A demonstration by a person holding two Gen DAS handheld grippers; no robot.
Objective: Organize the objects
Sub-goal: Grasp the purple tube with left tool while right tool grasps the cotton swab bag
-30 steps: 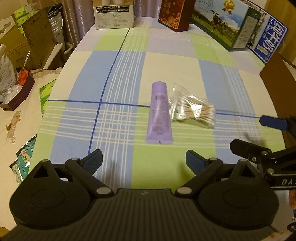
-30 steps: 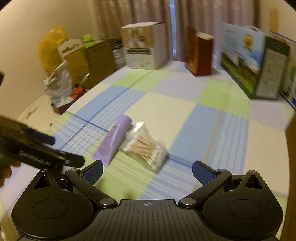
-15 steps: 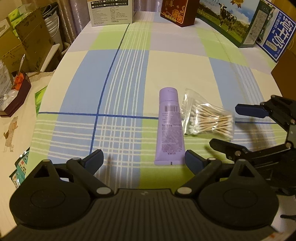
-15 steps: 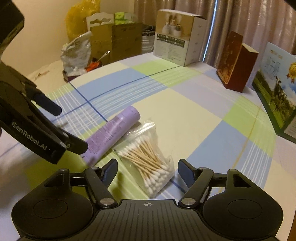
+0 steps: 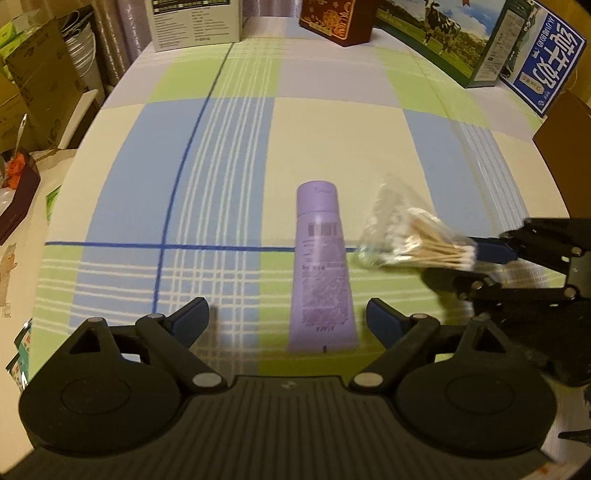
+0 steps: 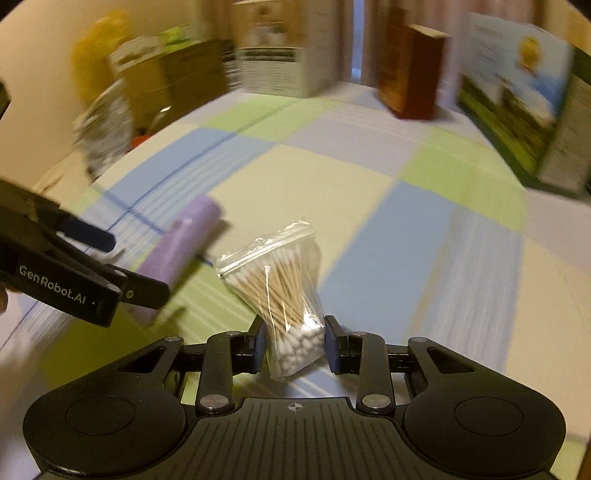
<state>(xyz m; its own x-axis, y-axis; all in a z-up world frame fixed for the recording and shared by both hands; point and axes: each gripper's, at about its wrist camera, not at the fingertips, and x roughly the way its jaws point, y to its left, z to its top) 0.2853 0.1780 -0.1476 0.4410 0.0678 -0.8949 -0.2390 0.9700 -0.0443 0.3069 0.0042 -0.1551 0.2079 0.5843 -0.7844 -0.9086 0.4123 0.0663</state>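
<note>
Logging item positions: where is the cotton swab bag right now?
The cotton swab bag sits clamped in the right gripper, just right of the purple tube.

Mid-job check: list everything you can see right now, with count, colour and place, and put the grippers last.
Bag of cotton swabs: one, clear bag, wooden sticks, white tips; held in the right gripper.
Purple tube: one, lying flat on the tablecloth, between the left gripper's fingers.
Tablecloth: one, blue, green and cream plaid, covers the table.
White carton: one, far edge, left.
Dark red box: one, gold pattern, far edge, centre.
Milk carton box: one, cow picture, far right.
Blue carton: one, beside it.
Cardboard boxes: several, brown, off the table's left.
Left gripper: black, open, empty.
Right gripper: black, shut on the bag.
</note>
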